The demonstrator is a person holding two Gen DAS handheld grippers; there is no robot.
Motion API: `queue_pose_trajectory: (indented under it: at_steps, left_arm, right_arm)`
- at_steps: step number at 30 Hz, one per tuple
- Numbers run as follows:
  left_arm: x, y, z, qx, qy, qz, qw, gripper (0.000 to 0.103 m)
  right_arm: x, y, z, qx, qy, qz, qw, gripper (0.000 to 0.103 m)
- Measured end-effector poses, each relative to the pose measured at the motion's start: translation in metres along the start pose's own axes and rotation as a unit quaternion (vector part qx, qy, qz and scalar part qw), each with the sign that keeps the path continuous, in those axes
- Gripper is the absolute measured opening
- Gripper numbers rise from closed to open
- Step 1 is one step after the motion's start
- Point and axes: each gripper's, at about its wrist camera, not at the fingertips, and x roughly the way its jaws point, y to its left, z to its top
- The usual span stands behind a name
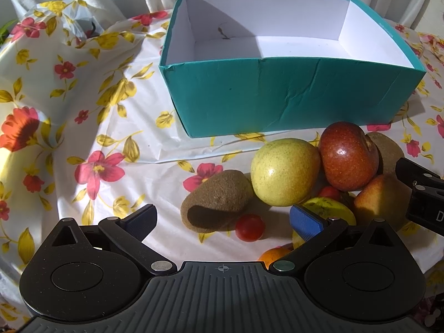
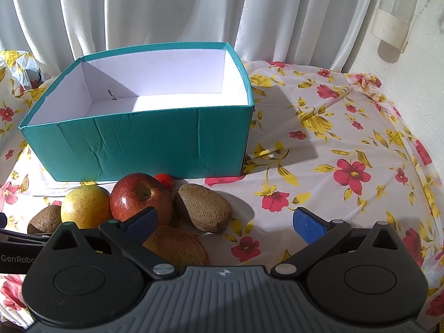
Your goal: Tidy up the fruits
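Note:
A teal box (image 1: 291, 97) with a white, empty inside stands on the flowered cloth; it also shows in the right wrist view (image 2: 144, 144). In front of it lies a heap of fruit: a yellow-green apple (image 1: 284, 172), a red apple (image 1: 348, 156), a kiwi (image 1: 217, 204), a cherry tomato (image 1: 249, 227), an orange (image 1: 273, 255). My left gripper (image 1: 223, 220) is open and empty, just above the kiwi and tomato. My right gripper (image 2: 226, 223) is open and empty, over a second kiwi (image 2: 204, 208) and beside the red apple (image 2: 140, 195).
White curtains (image 2: 180, 8) hang behind the table. The flowered cloth (image 2: 347, 152) covers the table to the right of the box. A crumpled bag (image 1: 69, 25) lies at the far left. The other gripper's black body (image 1: 421, 194) shows at the right edge.

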Motion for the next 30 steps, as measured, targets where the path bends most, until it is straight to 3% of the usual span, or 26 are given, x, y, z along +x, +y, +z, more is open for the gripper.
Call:
queue_pose_trajectory:
  at_steps: [30]
  left_arm:
    - [0.0048,-0.0009,0.0053,0.002,0.010,-0.006,0.9999,0.103]
  right_arm:
    - [0.0032,-0.0005,0.0045,0.000,0.004,0.000,1.000,0.103]
